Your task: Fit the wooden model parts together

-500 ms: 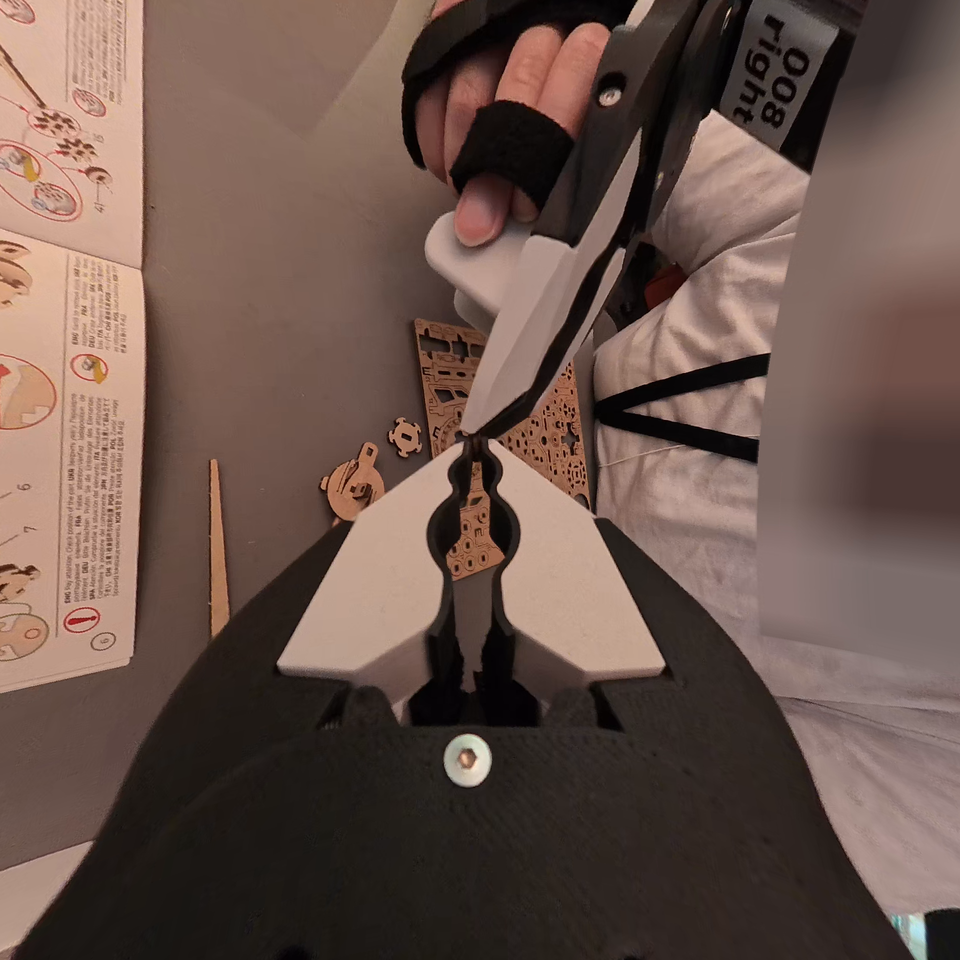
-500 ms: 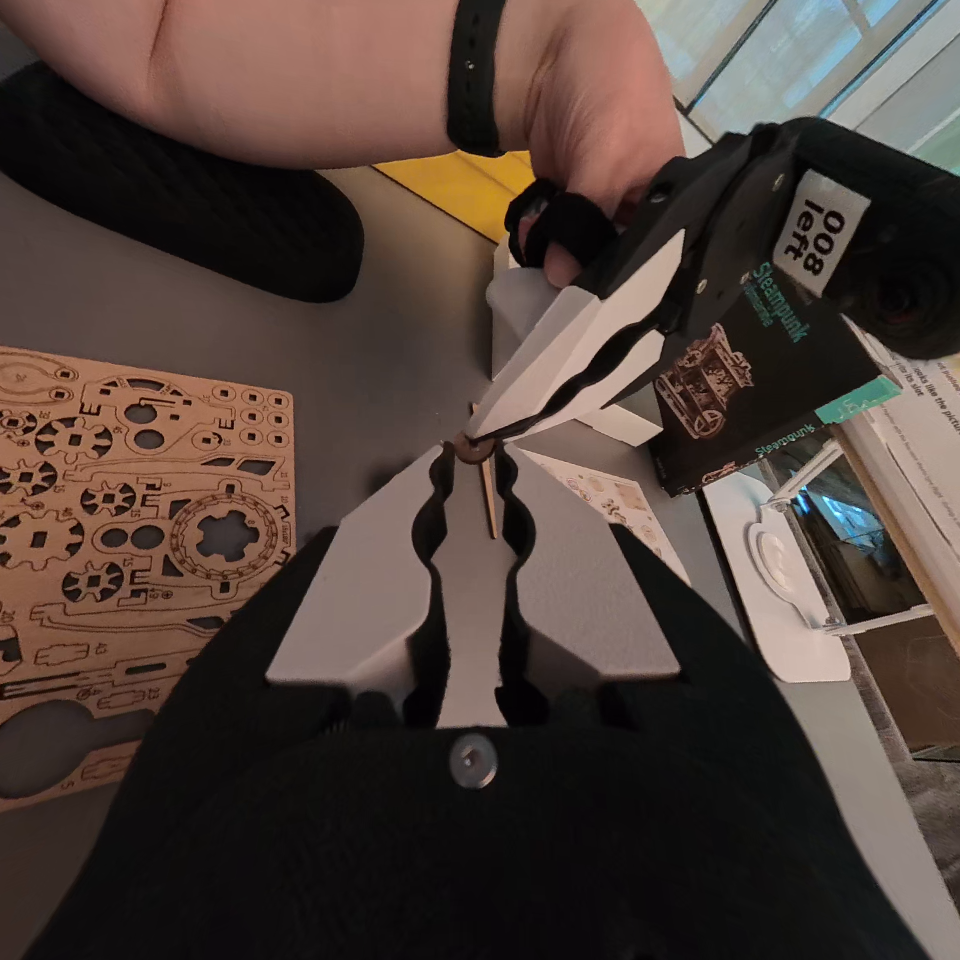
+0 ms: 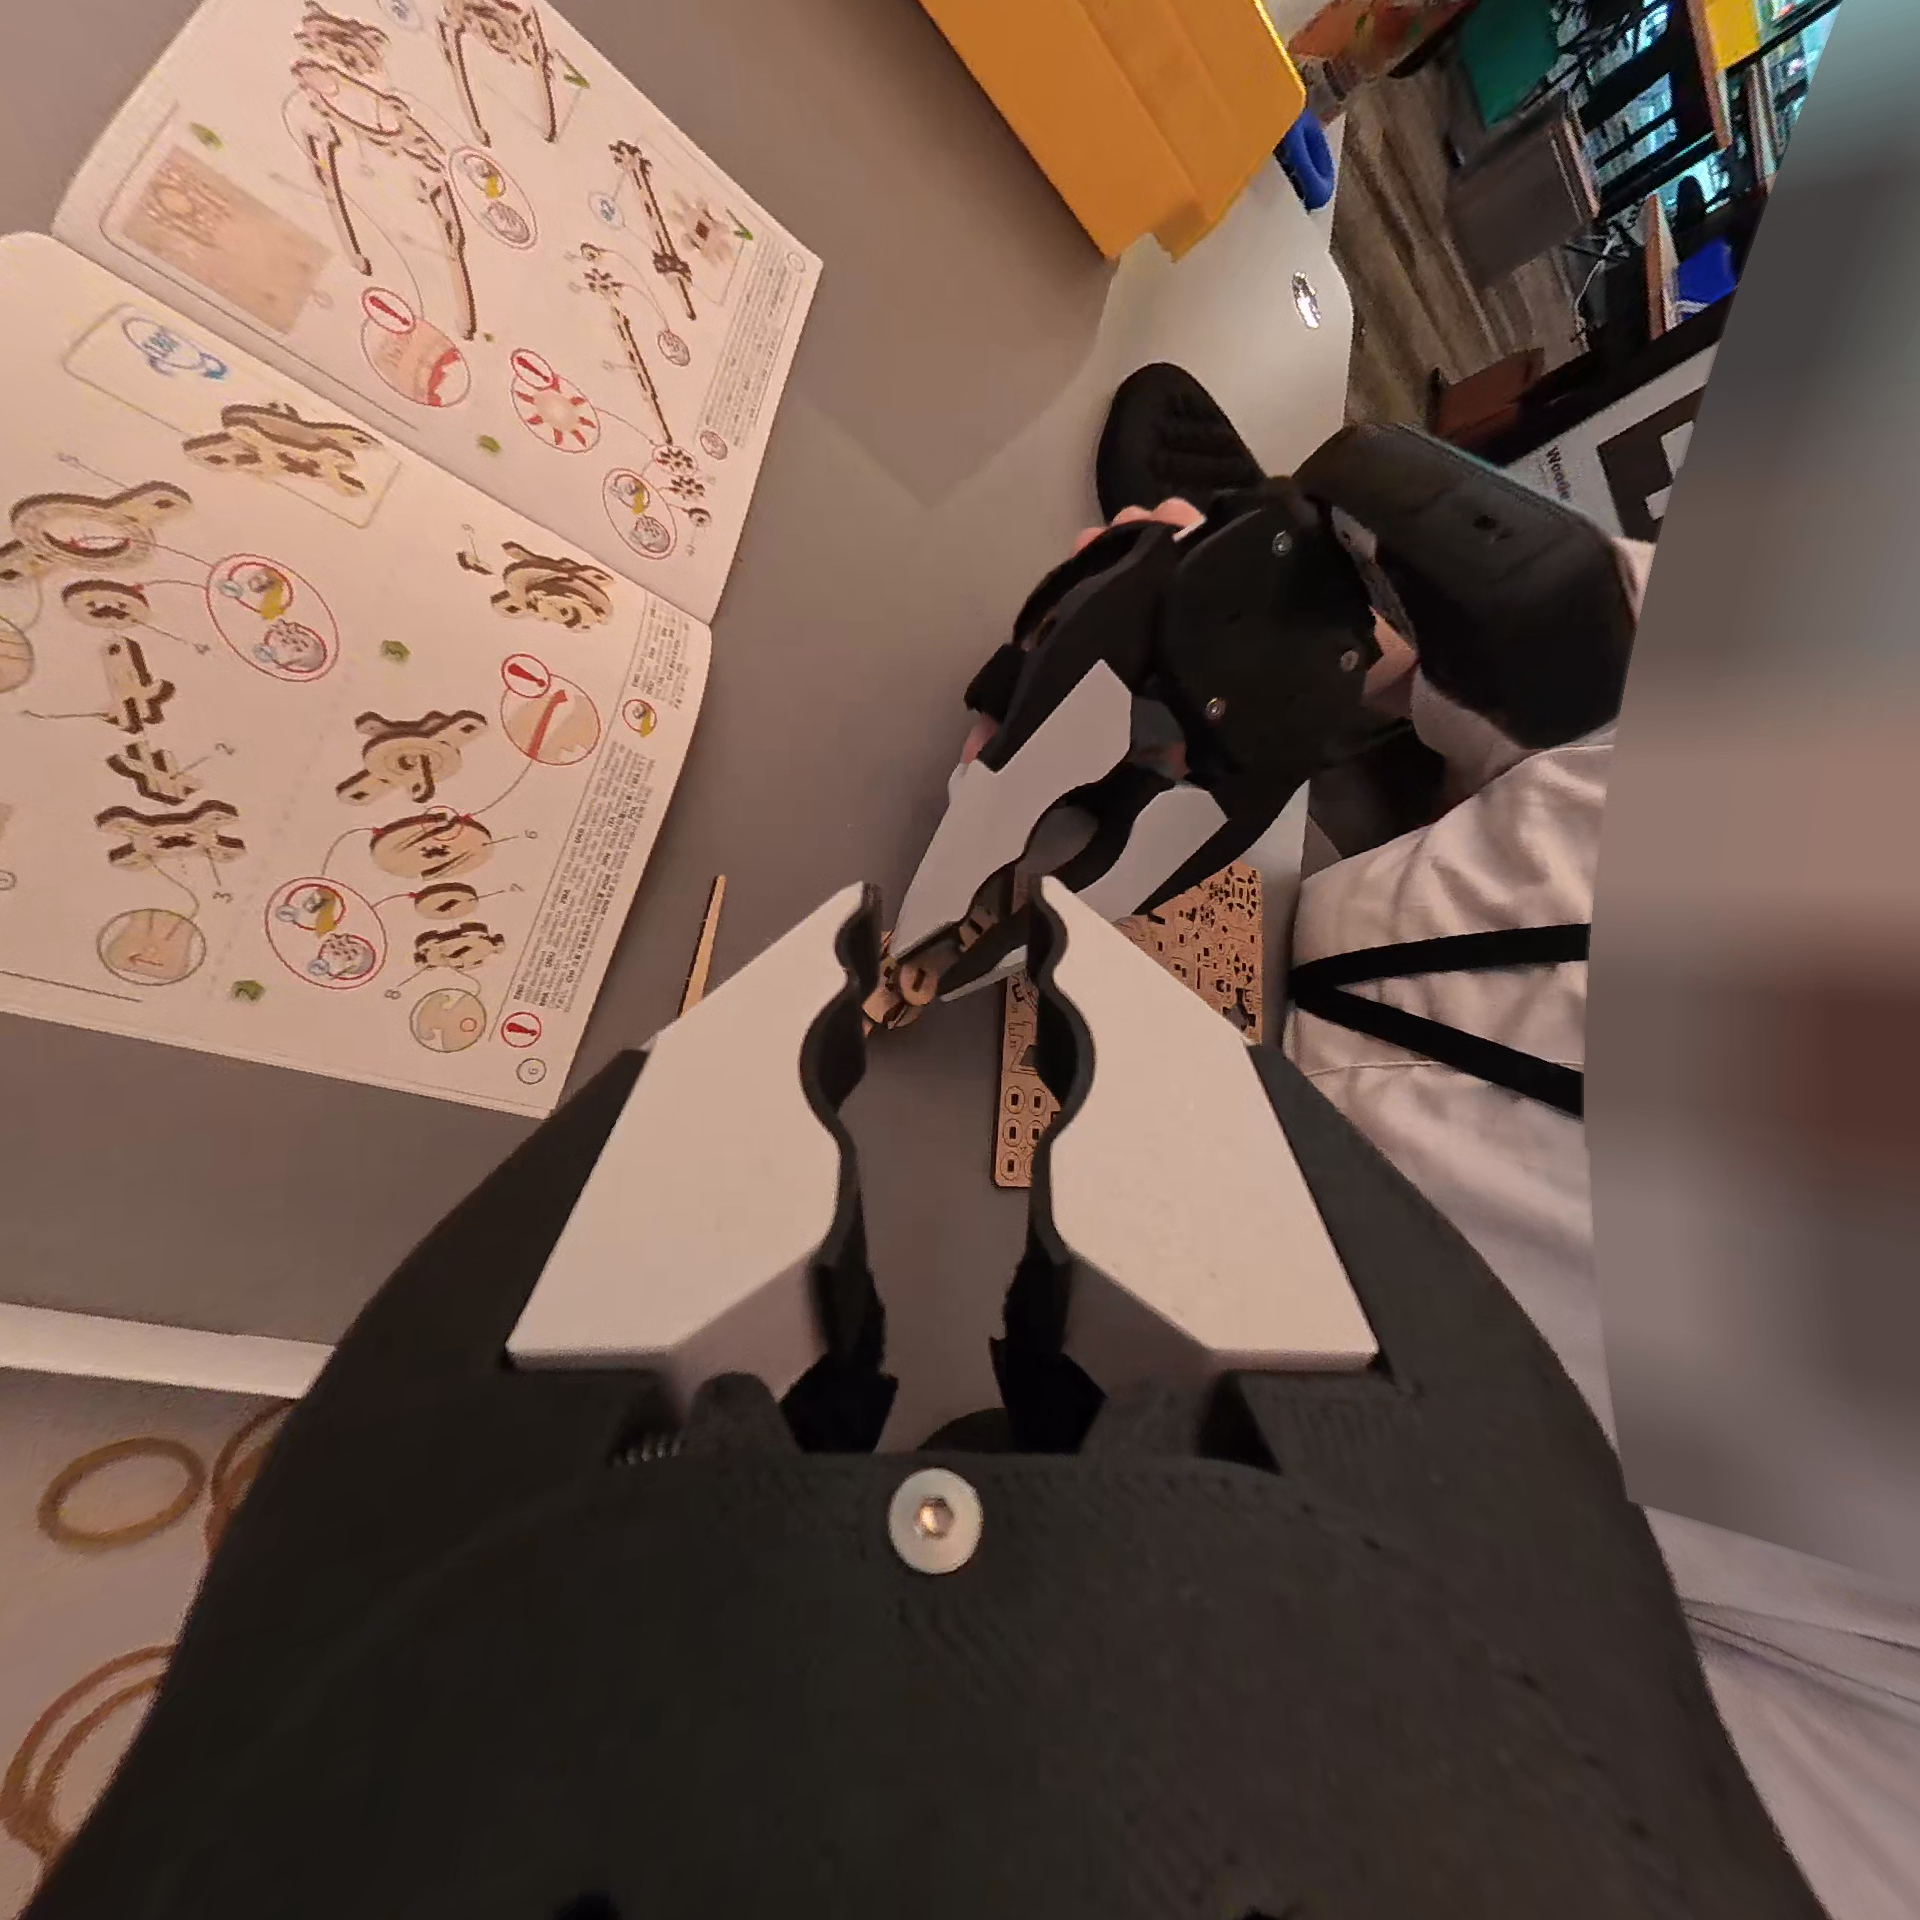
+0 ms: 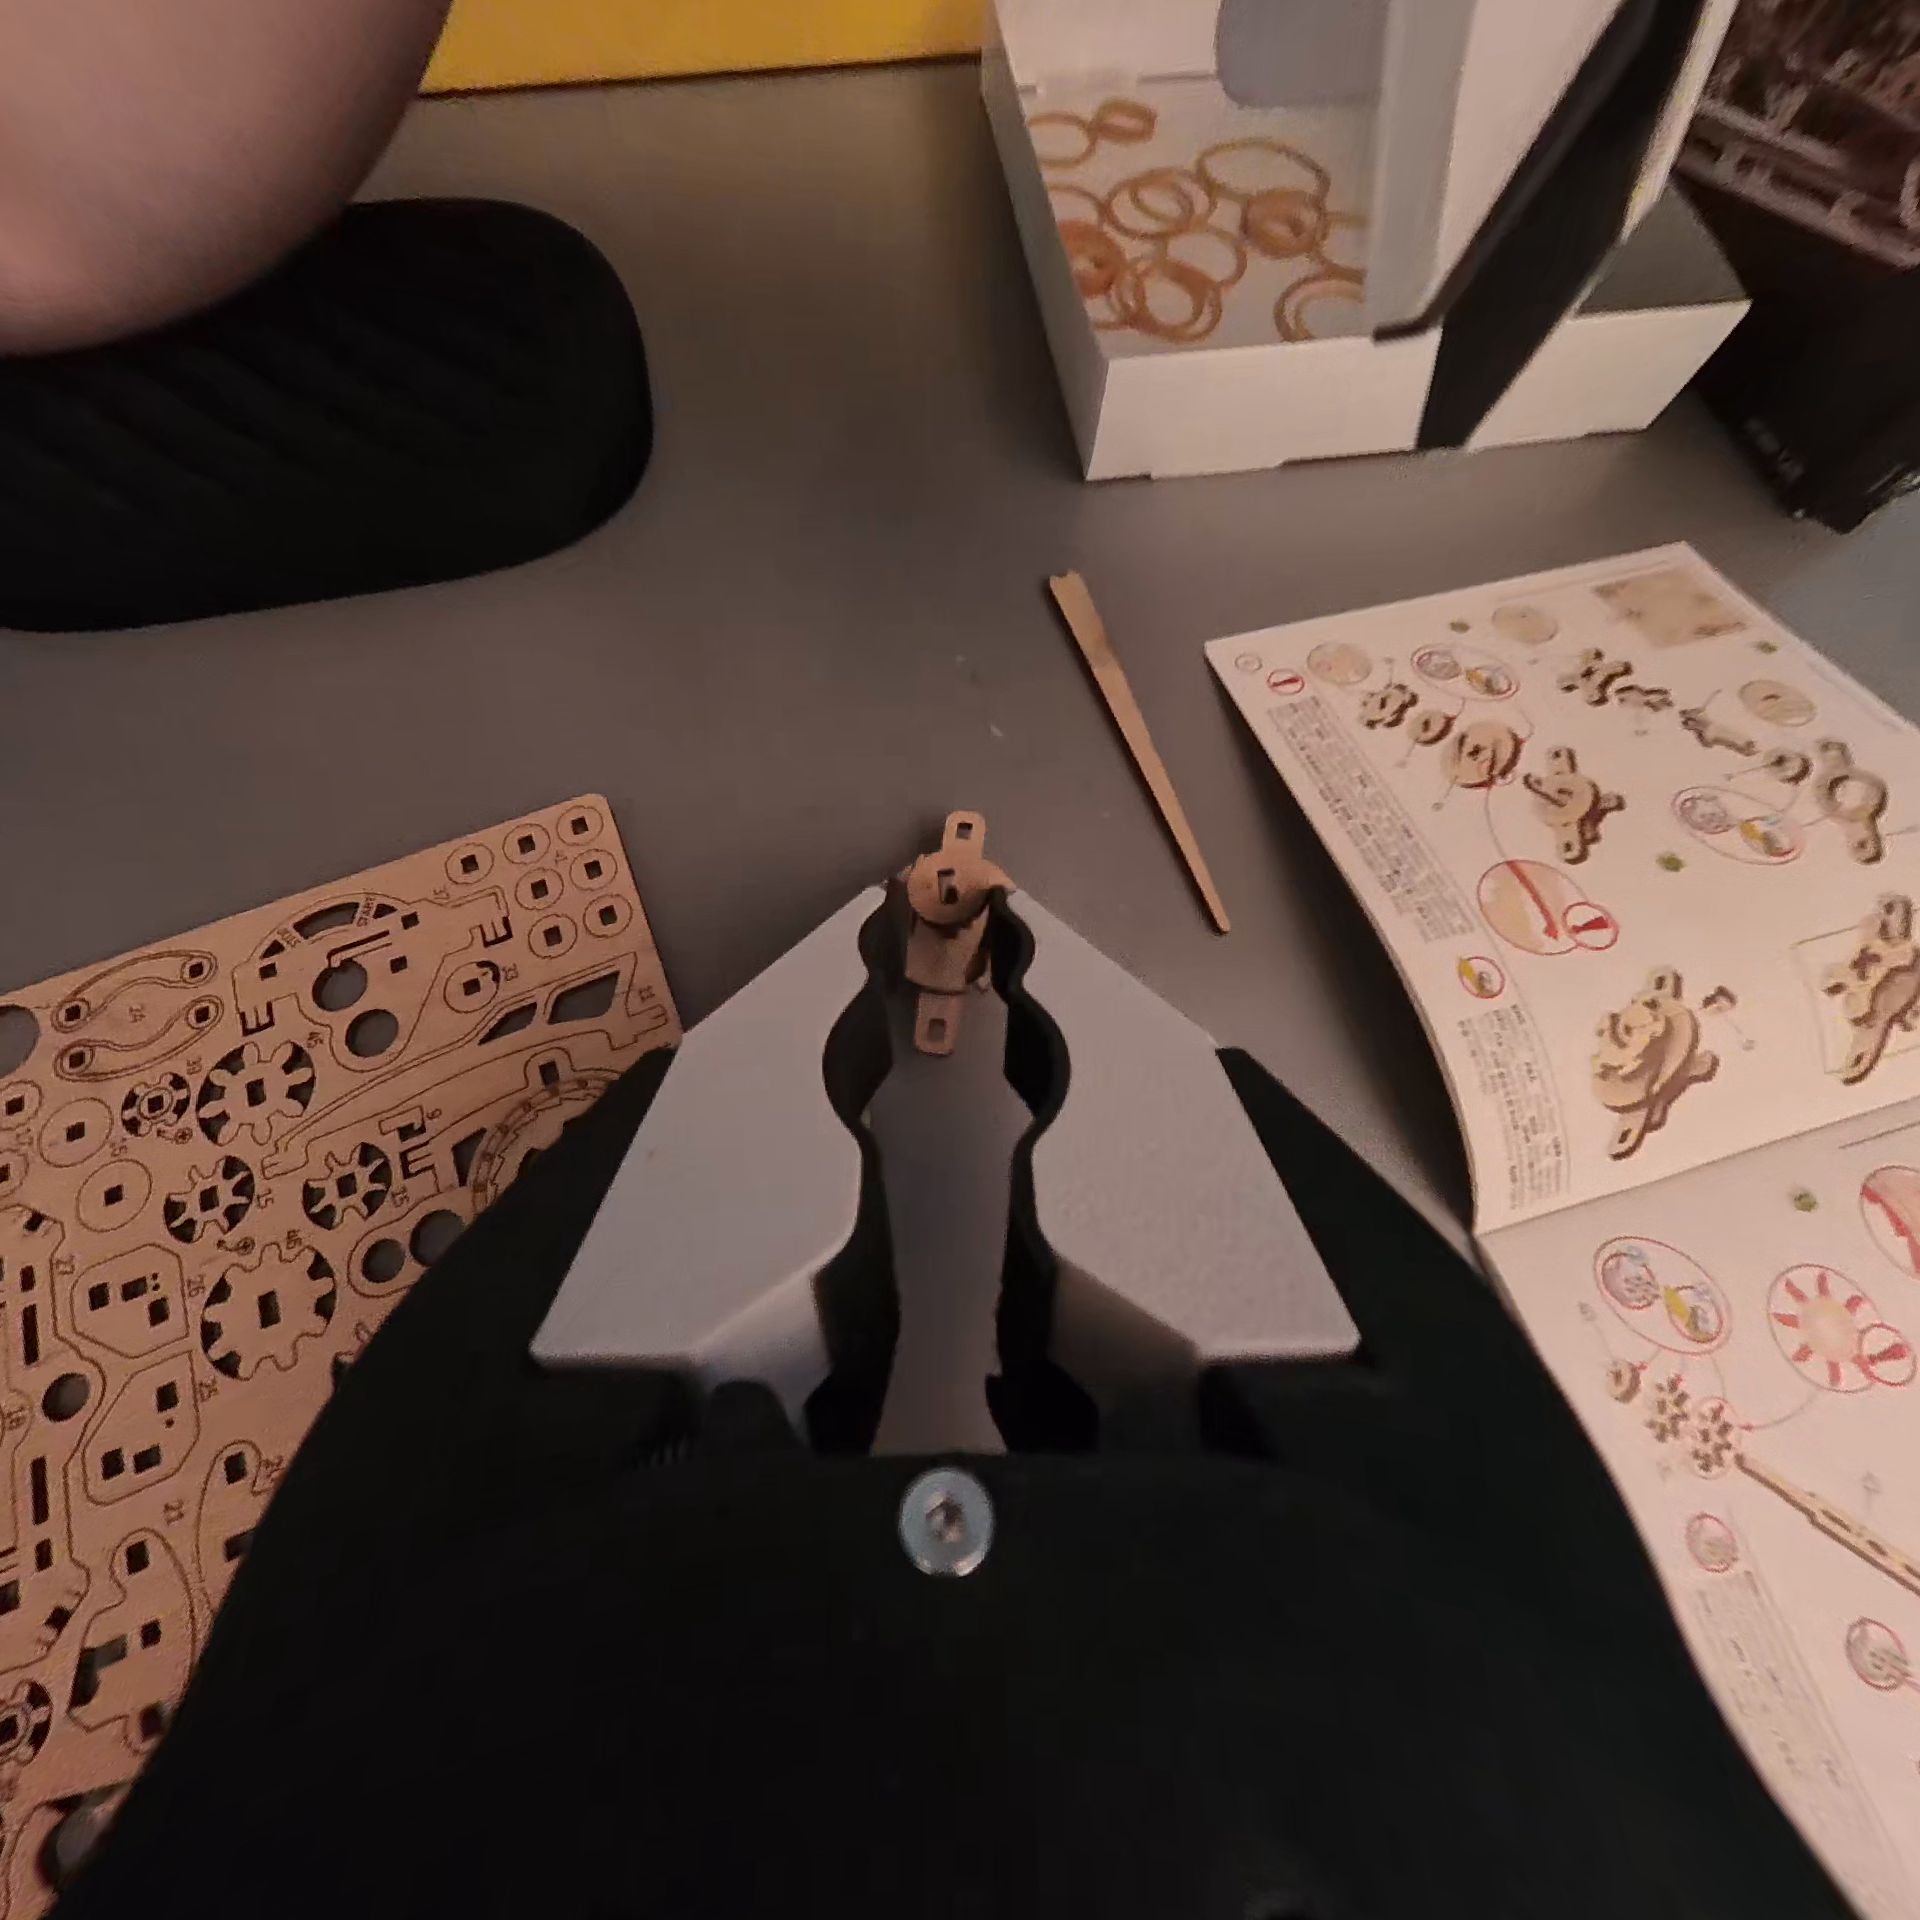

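My right gripper (image 4: 940, 902) is shut on a small wooden assembly (image 4: 940, 940), a stack of round pieces with tabbed ends, held upright between its tips just above the grey table (image 4: 831, 623). In the left wrist view the right gripper (image 3: 935, 961) shows ahead with the same assembly (image 3: 902, 995) in its tips. My left gripper (image 3: 951, 909) is open and empty, its fingertips just short of the right gripper's tips. A laser-cut wooden parts sheet (image 4: 260, 1143) lies left of the right gripper; it also shows in the left wrist view (image 3: 1195, 935).
An open instruction booklet (image 4: 1558, 883) (image 3: 364, 571) lies on the table. A thin wooden stick (image 4: 1138, 748) (image 3: 704, 940) lies beside it. A white box of rubber bands (image 4: 1195, 239), a black padded rest (image 4: 312, 416) and a yellow box (image 3: 1122, 114) stand farther off. About 10 cm separates my left fingertips from my right.
The two grippers' tips met on a small piece before. Now my left gripper has opened and drawn back, and the right gripper alone holds the wooden assembly, lower over the table.
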The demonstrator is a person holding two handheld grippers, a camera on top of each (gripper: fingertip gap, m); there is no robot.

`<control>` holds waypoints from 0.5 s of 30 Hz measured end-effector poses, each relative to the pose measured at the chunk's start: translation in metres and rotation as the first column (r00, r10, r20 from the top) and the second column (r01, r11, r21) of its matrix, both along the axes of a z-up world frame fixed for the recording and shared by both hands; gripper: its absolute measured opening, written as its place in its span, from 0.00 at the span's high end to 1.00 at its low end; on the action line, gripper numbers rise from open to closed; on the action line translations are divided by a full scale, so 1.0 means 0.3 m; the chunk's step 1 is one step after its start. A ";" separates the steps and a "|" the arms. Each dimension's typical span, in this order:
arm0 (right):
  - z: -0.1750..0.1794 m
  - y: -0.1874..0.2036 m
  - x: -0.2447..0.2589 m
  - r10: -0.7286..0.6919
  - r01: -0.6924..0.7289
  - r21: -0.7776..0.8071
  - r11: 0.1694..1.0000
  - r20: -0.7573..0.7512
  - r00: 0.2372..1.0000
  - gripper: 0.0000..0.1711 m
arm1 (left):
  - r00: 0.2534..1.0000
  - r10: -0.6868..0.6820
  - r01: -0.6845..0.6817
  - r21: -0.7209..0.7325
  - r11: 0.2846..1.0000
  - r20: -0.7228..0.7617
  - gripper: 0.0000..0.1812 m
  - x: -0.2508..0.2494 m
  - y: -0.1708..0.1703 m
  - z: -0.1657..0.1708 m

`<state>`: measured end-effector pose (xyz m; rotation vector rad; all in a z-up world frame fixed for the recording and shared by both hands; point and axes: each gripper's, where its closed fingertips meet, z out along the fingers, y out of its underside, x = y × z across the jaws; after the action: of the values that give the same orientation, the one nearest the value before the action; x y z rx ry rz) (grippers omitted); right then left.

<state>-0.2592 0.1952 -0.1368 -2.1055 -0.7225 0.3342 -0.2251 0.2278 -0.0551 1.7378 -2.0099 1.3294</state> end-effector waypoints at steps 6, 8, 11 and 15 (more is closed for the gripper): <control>0.008 0.002 0.009 -0.024 0.024 -0.005 1.000 -0.009 1.000 0.92 | 1.000 -0.017 0.017 0.008 1.000 -0.012 0.86 -0.003 -0.014 -0.007; 0.010 0.000 0.007 -0.024 0.024 -0.002 1.000 0.000 1.000 0.92 | 1.000 -0.023 0.023 0.013 1.000 -0.014 0.86 -0.005 -0.018 -0.007; 0.004 0.000 0.006 -0.036 0.036 -0.010 0.999 0.013 0.999 0.92 | 1.000 -0.027 0.027 0.015 1.000 -0.012 0.87 -0.005 -0.023 -0.006; 0.001 0.002 0.006 -0.059 0.060 -0.011 0.998 0.026 0.998 0.92 | 0.999 -0.030 0.030 0.019 0.999 -0.017 0.87 -0.007 -0.023 -0.009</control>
<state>-0.2574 0.1957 -0.1366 -2.1416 -0.6729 0.2798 -0.2273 0.2208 -0.0579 1.7138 -2.0379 1.2872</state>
